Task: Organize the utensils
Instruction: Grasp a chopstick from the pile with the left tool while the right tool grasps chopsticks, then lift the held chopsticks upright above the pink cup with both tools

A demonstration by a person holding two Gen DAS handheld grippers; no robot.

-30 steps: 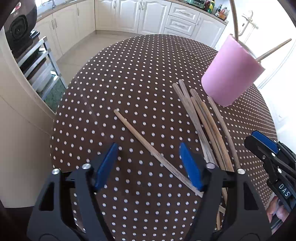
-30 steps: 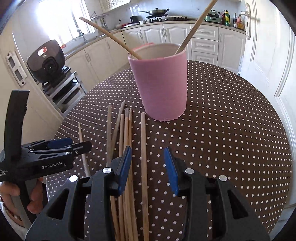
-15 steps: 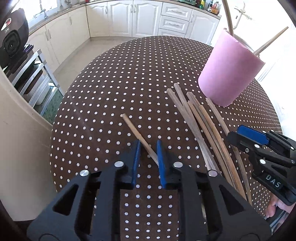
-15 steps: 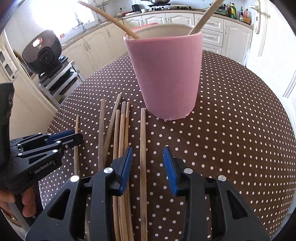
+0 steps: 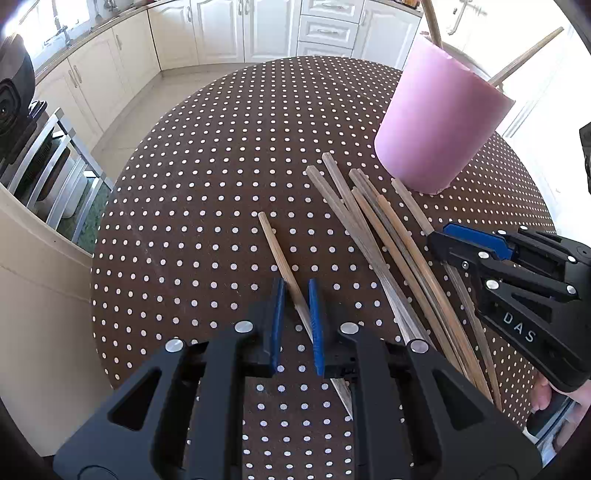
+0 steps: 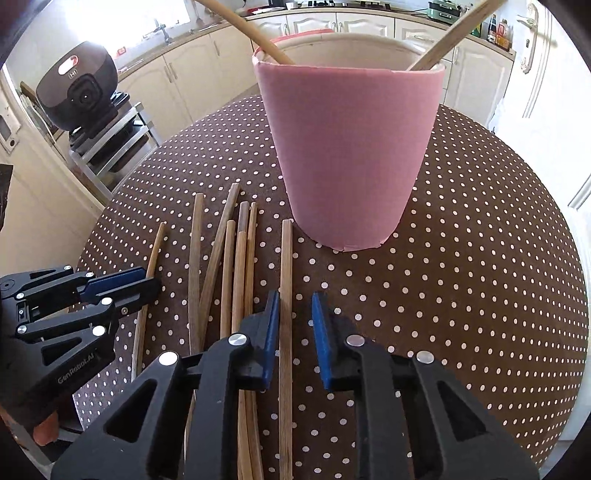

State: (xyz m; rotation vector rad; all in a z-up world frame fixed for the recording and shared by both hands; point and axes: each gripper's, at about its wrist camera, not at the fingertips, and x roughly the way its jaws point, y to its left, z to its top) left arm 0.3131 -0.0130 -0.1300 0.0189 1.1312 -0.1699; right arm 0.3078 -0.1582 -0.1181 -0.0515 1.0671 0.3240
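Several wooden chopsticks [image 5: 391, 240] lie in a loose bundle on the dotted table, also in the right wrist view [image 6: 236, 266]. A pink cup [image 5: 439, 125] stands upright beyond them, holding two chopsticks; in the right wrist view the cup [image 6: 347, 155] is straight ahead. My left gripper [image 5: 295, 317] has its jaws narrowed around a lone chopstick [image 5: 280, 251] lying apart at the left. My right gripper [image 6: 293, 328] is open, straddling the rightmost chopstick [image 6: 285, 280] of the bundle. Each gripper shows in the other's view: the right gripper [image 5: 469, 247] and the left gripper [image 6: 122, 284].
The round table with brown dotted cloth [image 5: 207, 155] ends close to my grippers. A black appliance [image 6: 79, 92] sits on a metal rack at the left. White kitchen cabinets [image 5: 258, 29] line the far wall.
My left gripper closed from wide open onto the lone chopstick. My right gripper moved forward toward the cup along the rightmost chopstick, staying open.
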